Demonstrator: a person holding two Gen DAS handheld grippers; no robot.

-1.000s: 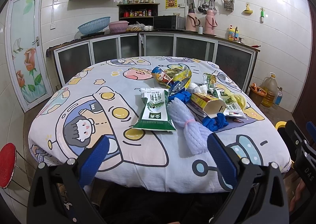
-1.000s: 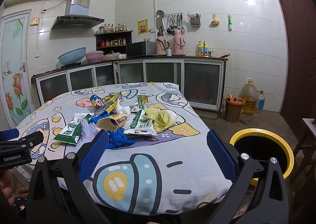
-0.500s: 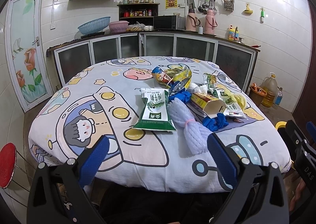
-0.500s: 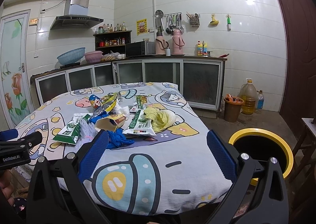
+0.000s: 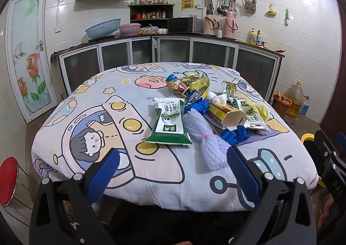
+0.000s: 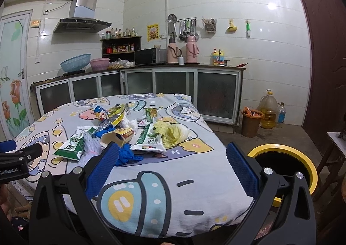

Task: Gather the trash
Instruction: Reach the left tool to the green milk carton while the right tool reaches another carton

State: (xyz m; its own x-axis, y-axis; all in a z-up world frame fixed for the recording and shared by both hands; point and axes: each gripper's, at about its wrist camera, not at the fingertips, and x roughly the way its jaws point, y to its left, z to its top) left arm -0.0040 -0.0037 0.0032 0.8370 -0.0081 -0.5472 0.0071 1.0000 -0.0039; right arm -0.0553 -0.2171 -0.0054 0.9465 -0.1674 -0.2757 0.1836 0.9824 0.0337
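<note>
Blue-padded and spread wide, the left gripper point(image 5: 172, 167) and right gripper point(image 6: 172, 164) both hover empty at the table's point(image 6: 164, 201) near edge. The yellow-rimmed bin point(image 6: 283, 166) sits on the floor right of the table. The trash pile point(image 5: 207, 111) lies mid-table: nearest a foam net point(image 5: 207, 141), then two green-white packs, one open carton, blue gloves. I'd worry a grab snags the loose cloth or drags neighbouring wrappers off.
</note>
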